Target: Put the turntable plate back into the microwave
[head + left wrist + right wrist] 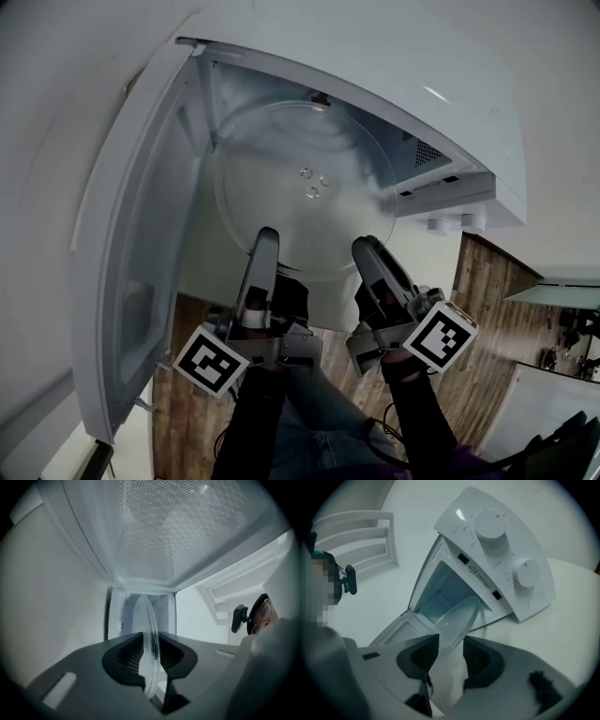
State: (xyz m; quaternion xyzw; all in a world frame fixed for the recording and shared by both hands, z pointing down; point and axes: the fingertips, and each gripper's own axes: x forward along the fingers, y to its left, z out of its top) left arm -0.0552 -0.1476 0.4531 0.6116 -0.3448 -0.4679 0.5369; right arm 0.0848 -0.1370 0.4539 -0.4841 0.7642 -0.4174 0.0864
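Note:
The clear glass turntable plate [300, 187] hangs in the mouth of the white microwave [394, 84], whose door [131, 262] stands swung open to the left. My left gripper [265, 234] is shut on the plate's near rim, and in the left gripper view the plate [143, 620] stands edge-on, pinched between the ribbed pads of that gripper [151, 648]. My right gripper [368, 246] sits at the near rim further right. In the right gripper view the plate [457, 618] passes between the wide jaws of the right gripper [451, 651], resting against the left pad with a gap to the right one.
The microwave's control panel [501, 550] carries two round knobs. The microwave stands on a white surface [572, 620]. Its open door lines the left side of the opening. Wooden flooring [487, 309] and the person's legs [309, 422] lie below the grippers.

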